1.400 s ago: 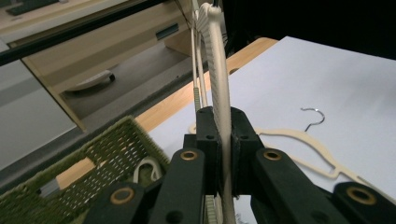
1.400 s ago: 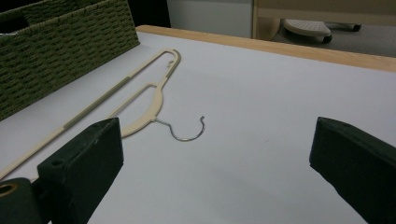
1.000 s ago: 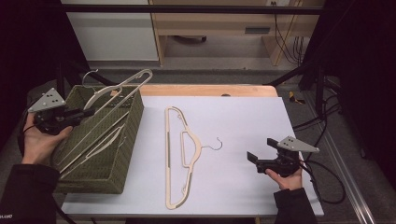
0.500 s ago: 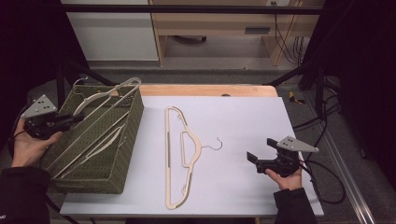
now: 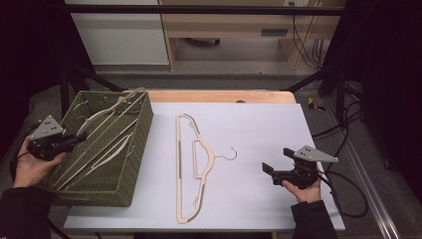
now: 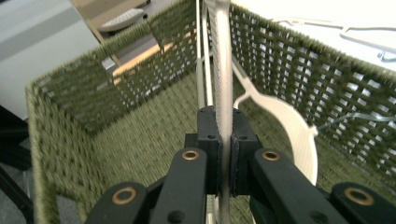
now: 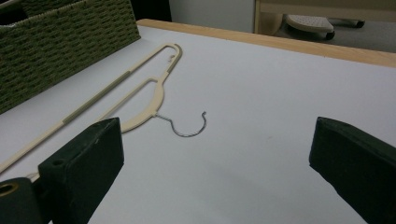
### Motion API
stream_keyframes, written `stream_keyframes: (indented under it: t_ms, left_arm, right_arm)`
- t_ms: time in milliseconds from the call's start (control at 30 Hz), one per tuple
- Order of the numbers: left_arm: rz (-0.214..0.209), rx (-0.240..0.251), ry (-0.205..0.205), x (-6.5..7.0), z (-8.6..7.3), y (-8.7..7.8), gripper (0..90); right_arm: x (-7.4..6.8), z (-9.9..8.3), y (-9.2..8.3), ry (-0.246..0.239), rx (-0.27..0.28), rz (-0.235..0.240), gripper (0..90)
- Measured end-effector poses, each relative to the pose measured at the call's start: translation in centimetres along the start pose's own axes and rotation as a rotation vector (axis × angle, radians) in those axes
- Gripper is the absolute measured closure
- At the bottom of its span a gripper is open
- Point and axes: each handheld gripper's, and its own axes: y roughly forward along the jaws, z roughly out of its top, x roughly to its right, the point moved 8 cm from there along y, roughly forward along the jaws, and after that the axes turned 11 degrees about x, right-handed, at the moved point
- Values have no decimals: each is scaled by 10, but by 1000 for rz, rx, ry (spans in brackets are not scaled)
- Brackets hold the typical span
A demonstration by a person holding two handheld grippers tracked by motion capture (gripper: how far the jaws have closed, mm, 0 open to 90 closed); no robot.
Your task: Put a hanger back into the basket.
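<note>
A green woven basket (image 5: pixel 99 191) stands at the table's left and has cream hangers in it. My left gripper (image 5: pixel 74 141) reaches over its left rim, shut on the thin bar of one cream hanger (image 5: pixel 107 127), which slants across the basket with its far end resting at the back rim. In the left gripper view the pads pinch that bar (image 6: pixel 224 84) just above the basket floor. A second cream hanger (image 5: pixel 186 164) with a wire hook lies flat on the white table. My right gripper (image 5: pixel 268 172) hovers open to the right of it, nothing between its jaws (image 7: pixel 219 154).
Another hanger (image 5: pixel 99 157) lies on the basket floor. The table's wooden back edge (image 5: pixel 224 95) runs behind the white top. Cables (image 5: pixel 343 199) trail off the right side. Dark frame bars stand at both sides.
My left gripper has sunk and drawn left, lowering the held hanger from above the basket's rim down into the basket. The right gripper and the hanger on the table have stayed put.
</note>
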Motion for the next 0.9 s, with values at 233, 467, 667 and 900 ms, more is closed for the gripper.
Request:
stream_keyframes:
  t_ms: [233,467,667,900]
  left_arm:
    - [9,-76,21,2,-20,2,862]
    - [0,-152,56,10,-43,21,857]
    - [-114,-233,-2,35,-48,29,791]
    - [-142,-245,-43,40,-45,31,644]
  right_arm:
    - [-1,-2,2,-4,-9,2,36]
    - [-1,-2,2,-4,-7,3,37]
    - [-2,-3,3,-7,-11,8,39]
    - [-3,-3,3,-9,-13,10,39]
